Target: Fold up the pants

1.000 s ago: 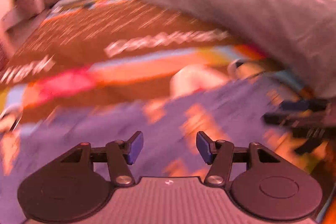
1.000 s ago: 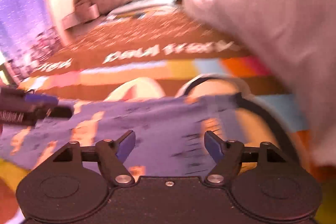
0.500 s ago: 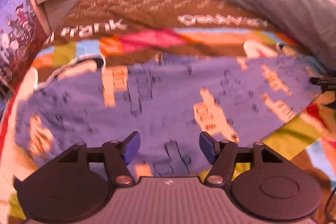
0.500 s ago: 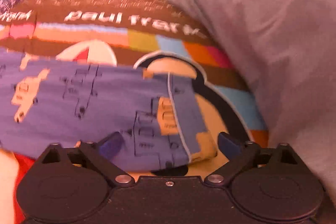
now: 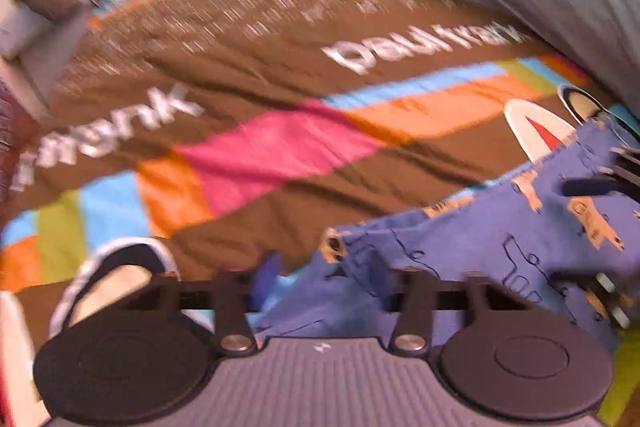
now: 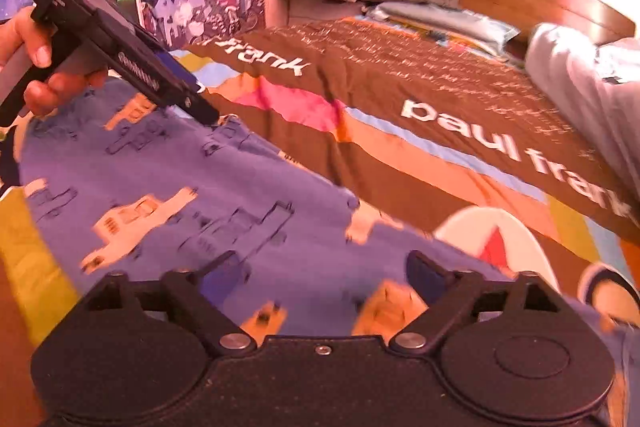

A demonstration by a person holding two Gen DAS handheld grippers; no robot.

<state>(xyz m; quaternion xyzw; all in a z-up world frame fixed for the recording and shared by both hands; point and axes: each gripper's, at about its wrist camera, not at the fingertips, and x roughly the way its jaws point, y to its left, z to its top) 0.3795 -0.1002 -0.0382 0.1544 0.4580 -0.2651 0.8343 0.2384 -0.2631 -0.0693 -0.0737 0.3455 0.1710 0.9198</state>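
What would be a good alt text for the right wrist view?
A black two-finger right gripper, jaws open, hovers over blue patterned cotton pants on a brown striped bedspread. At upper left, a hand holds the left gripper at the pants' far edge.

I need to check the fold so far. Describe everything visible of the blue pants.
The pants look like soft blue cotton printed with cream and orange vehicles and dark outlined ones. They lie rumpled on the striped bedspread. The left gripper, whose jaws have just been closing, pinches one bunched edge. The right gripper stands open over the cloth, gripping nothing.
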